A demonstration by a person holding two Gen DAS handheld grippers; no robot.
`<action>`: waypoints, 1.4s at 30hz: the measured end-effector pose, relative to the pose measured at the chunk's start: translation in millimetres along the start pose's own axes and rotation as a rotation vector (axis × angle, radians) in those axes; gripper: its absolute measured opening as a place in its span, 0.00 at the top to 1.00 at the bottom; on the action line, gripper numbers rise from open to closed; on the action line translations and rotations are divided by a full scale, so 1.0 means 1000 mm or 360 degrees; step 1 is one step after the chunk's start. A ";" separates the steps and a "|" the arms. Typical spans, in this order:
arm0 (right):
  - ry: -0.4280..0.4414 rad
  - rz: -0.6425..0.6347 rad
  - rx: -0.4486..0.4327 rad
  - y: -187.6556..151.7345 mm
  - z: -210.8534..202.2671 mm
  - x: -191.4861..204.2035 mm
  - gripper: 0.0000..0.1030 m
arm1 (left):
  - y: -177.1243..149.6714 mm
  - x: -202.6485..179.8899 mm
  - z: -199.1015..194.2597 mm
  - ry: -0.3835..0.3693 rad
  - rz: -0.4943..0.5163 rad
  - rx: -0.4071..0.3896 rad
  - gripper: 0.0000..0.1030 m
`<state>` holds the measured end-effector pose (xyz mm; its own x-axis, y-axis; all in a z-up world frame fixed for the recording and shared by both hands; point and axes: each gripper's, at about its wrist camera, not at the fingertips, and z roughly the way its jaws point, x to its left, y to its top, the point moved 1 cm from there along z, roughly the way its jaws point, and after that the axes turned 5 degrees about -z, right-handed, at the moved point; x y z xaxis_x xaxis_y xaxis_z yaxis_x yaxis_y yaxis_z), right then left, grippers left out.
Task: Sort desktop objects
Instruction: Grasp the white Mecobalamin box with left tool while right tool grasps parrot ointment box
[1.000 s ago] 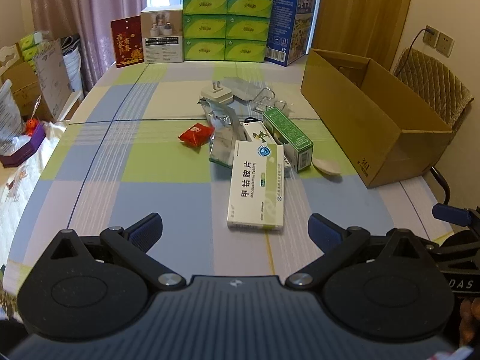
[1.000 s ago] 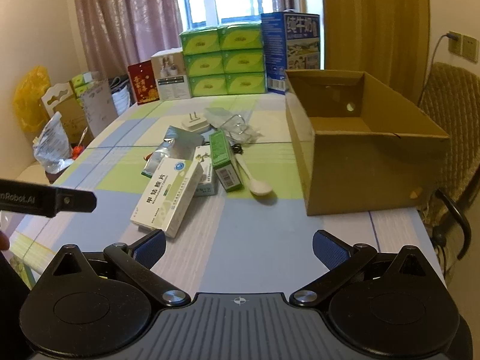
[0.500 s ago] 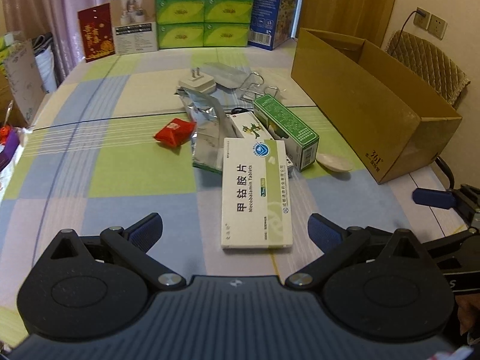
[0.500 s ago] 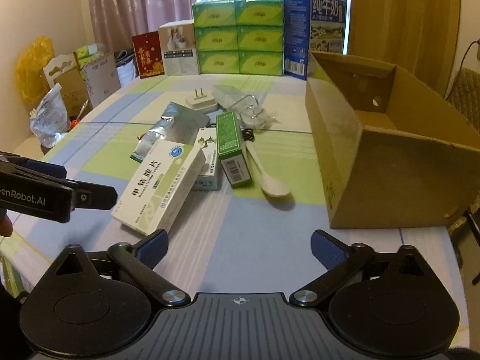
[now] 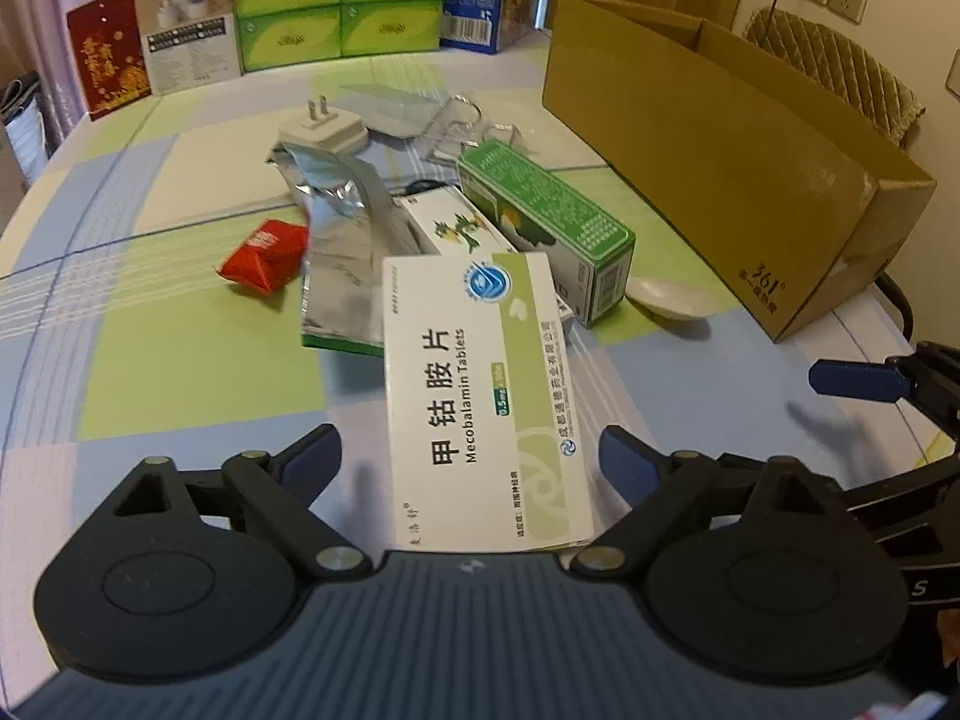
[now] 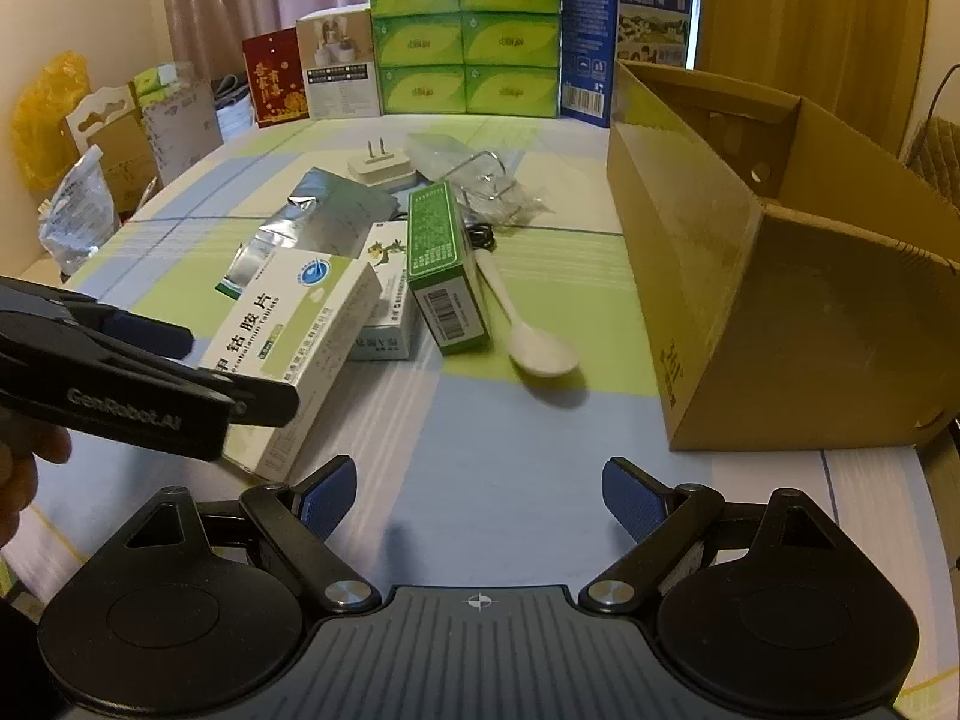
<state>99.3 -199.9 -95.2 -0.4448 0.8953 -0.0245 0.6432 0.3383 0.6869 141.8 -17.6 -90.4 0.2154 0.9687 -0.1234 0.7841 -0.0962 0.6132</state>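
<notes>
Two tongs: both spread wide, gripping nothing.
Left tongs (image 5: 471, 450): blue pads either side of the near end of the white tablet box (image 5: 480, 390), a gap on both sides, no contact visible.
Right tongs (image 6: 480, 495): poised over bare worktop (image 6: 492, 420), nearest things the tablet box to the left and the white spoon (image 6: 528, 336) ahead.
White tablet box: flat on the checked worktop, long axis pointing away, far end overlapping the silver foil pouch (image 5: 342, 264) and a smaller white box with a dragon print (image 5: 456, 228).
Green box (image 5: 540, 228): just right of the dragon box, lying on its side, barcode end toward the tongs.
White spoon: beside the green box, bowl toward the near edge, between green box and cardboard box.
Red packet (image 5: 264, 258): left of the foil pouch, just beside it.
White plug adapter (image 5: 324, 129): behind the pouch, prongs up.
Clear plastic and wire hook (image 6: 486, 180): behind the green box.
Cardboard box (image 5: 720, 150): open top, on the right side of the worktop, apart from the pile.
Far edge: stacked green tissue boxes (image 6: 462, 36), blue milk carton (image 6: 630, 24), red card (image 6: 273, 84).
</notes>
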 end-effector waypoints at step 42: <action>0.0119 -0.0120 -0.0111 0.054 0.089 0.049 0.50 | 0.011 0.065 -0.020 0.0083 -0.0174 -0.0148 0.35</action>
<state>167.6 -112.3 -123.7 -0.5374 0.8429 -0.0254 0.5623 0.3806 0.7341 152.6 48.6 -75.9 0.0991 0.9831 -0.1539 0.7432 0.0297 0.6684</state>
